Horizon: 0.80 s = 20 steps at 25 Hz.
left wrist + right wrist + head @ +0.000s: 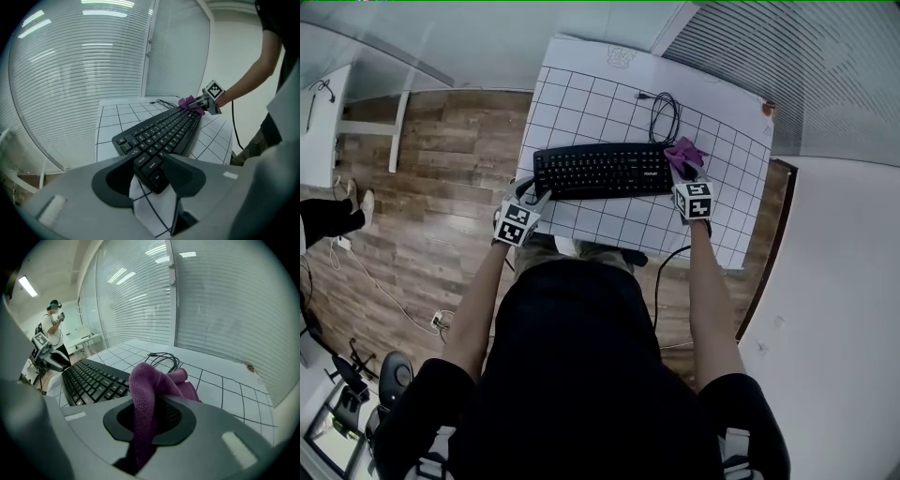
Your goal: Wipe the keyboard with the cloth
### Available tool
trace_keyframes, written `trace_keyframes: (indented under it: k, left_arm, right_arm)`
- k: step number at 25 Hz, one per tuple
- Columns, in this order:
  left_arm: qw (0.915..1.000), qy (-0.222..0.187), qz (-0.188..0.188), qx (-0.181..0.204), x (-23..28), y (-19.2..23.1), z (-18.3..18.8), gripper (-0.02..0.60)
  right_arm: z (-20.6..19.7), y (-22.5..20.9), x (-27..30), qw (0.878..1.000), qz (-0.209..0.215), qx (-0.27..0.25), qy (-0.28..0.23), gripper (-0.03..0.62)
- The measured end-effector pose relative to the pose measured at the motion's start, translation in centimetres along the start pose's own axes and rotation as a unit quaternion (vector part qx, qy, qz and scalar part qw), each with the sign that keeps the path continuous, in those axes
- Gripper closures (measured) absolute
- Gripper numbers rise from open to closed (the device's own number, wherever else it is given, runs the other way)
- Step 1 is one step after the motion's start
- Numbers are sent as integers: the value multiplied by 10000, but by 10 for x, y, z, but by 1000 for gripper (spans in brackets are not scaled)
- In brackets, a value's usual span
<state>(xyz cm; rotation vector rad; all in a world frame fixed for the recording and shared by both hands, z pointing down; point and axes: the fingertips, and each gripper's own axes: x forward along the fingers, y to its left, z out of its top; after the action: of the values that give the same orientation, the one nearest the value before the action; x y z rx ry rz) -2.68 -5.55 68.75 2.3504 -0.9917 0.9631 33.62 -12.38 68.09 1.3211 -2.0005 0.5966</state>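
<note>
keyboard (600, 170): black, full-size, flat on the white gridded table (581, 89), stretched between my two hand-held grippers. its near left corner sits between the jaws of my left hand-held gripper (532, 199), pads against its edges, clamped.
cloth (684, 153): purple, bunched, pinched in my right hand-held gripper (686, 174); jaws closed on its folds, one lobe standing ahead of the tips, a tail hanging back between them. located at the keyboard's right end, directly ahead of that hand-held gripper; whether it touches the keys i cannot tell.
cable (664, 114): black, loosely coiled, on the table just beyond the cloth, ahead of the right hand-held gripper.
marker cubes (516, 225): one on each hand-held gripper, behind the jaws.
floor (441, 187): wood planks, left of and below my left hand-held gripper.
window blinds (211, 301): ahead of both hand-held grippers, behind the table.
person (53, 326): standing well off to the left of my right hand-held gripper, past the keyboard's far end.
</note>
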Motion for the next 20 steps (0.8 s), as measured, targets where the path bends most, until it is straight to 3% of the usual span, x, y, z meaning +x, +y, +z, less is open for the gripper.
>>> trace_keyframes:
  k: [20]
  left_arm:
    - [9972,112,-199,716,9,-17,-16,304]
  right_arm:
    - [5,19,9,9997,-207,-22,153,543]
